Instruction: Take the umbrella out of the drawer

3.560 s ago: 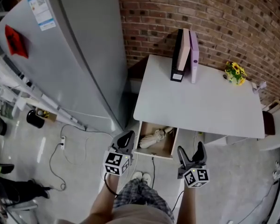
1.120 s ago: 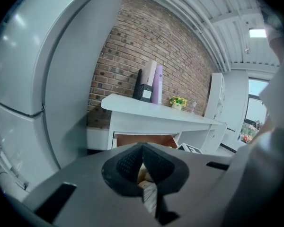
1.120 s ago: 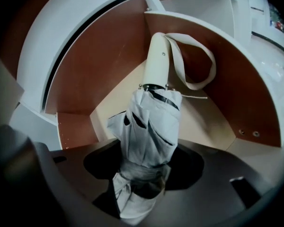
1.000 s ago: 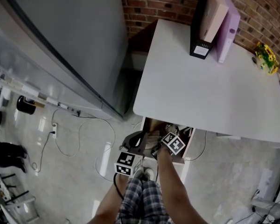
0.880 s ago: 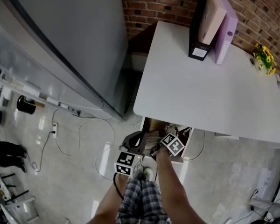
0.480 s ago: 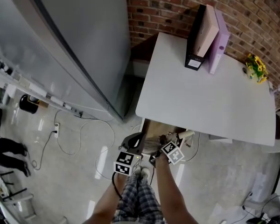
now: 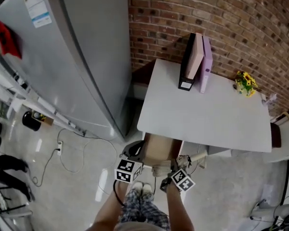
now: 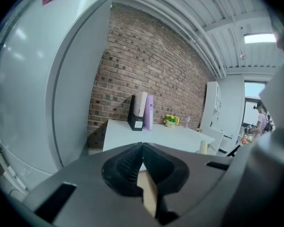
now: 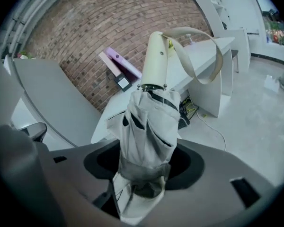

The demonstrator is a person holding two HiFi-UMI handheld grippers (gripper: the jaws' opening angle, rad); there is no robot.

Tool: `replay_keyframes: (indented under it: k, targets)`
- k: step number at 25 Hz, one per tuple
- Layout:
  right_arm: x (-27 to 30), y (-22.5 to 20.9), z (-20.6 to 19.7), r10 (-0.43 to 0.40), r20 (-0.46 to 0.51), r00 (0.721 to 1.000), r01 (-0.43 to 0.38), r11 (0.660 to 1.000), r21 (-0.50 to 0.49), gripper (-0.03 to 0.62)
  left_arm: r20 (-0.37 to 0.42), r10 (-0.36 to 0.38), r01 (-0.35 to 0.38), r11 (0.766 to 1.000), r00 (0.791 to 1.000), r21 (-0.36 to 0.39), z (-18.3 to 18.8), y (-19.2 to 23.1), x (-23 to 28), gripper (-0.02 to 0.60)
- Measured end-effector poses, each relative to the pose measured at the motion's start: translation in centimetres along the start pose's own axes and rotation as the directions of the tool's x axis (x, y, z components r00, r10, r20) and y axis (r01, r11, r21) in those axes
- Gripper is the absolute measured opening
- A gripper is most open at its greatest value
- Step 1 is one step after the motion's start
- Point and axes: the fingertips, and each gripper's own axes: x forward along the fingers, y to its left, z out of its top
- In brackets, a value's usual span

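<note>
Standing nearby, I see checked shorts (image 7: 140, 210) in grey, dark and white, pale white shoes (image 7: 141, 188) and bare forearms (image 7: 179, 211). A thin dark cord (image 7: 116, 190) loops by the left wrist. The left gripper (image 8: 142, 148) has a dark grey moulded shell with rectangular slots (image 8: 57, 201) cut into it and black pads (image 8: 128, 164) finely ribbed on their faces. It carries a white cube with black square markers (image 7: 126, 170). The right gripper (image 9: 144, 171) has the same grey shell, with its own marker cube (image 7: 183, 181).
</note>
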Motion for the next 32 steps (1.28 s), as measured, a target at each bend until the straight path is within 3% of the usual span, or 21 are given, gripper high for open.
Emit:
replay_keyframes:
  k: [5, 9, 16, 22, 25, 32]
  targets:
    - [-7.7, 0.2, 7.1, 0.043, 0.144, 0.989, -0.020, 0.988, -0.154, 0.265, 0.070, -0.009, 0.006, 0.999, 0.997, 0.042, 4.9, -1.7, -2.4, 0.025]
    - [-12.5, 0.9, 13.6, 0.091, 0.278, 0.956, 0.002, 0.947, -0.320, 0.267, 0.140, -0.010, 0.000, 0.997, 0.990, 0.071, 9.2, -2.3, -3.7, 0.025]
    - [-20.2, 4.4, 22.5, 0.240, 0.472, 0.848, 0.071, 0.833, -0.549, 0.267, 0.231, -0.008, -0.018, 0.993, 0.973, 0.113, 13.5, -3.8, -6.1, 0.025]
    - [-25.4, 5.9, 27.3, 0.303, 0.578, 0.758, 0.154, 0.778, -0.610, 0.268, 0.306, -0.005, -0.036, 0.991, 0.952, 0.129, 15.9, -4.4, -7.2, 0.025]
    - [-26.4, 5.3, 28.0, 0.295, 0.597, 0.746, 0.185, 0.769, -0.612, 0.270, 0.323, -0.003, -0.044, 0.990, 0.946, 0.137, 16.4, -4.5, -7.6, 0.025]
    - [-27.0, 5.4, 27.8, 0.290, 0.598, 0.748, 0.206, 0.755, -0.623, 0.268, 0.322, -0.004, -0.042, 0.990, 0.947, 0.137, 16.7, -4.5, -7.9, 0.026]
